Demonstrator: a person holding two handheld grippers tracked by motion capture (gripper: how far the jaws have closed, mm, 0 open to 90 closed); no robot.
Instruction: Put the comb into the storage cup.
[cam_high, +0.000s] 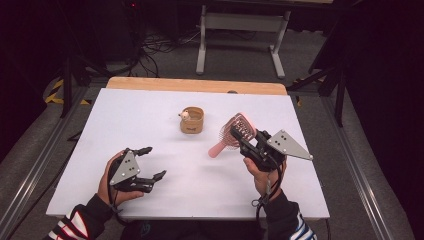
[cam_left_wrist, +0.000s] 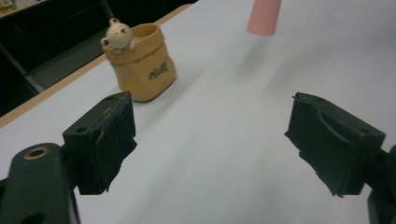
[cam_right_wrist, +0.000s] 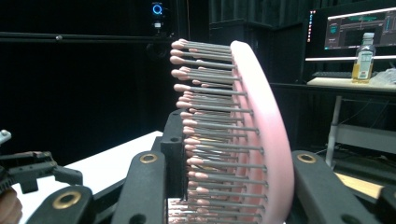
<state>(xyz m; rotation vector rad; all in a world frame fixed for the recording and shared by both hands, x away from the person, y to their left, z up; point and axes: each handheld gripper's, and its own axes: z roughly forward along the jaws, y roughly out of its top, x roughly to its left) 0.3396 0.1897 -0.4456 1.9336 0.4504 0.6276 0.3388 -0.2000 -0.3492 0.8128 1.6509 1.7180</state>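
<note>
Fingers of right gripper (cam_high: 246, 141) clamp one pink plastic hairbrush (cam_high: 238, 129); left gripper (cam_high: 151, 163) fingers apart, nothing btwn. One tan pouch (cam_high: 192, 120) mid white surface (cam_high: 150, 110), open room around.

Tan fabric pouch (cam_high: 192, 120) with small bear figure (cam_left_wrist: 117, 36), white table (cam_high: 150, 125), drink bottle (cam_right_wrist: 364, 58)

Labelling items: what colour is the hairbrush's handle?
Pink handle; clearest in the high view.

Pink hairbrush (cam_left_wrist: 264, 17) handle cut off by top edge
</note>
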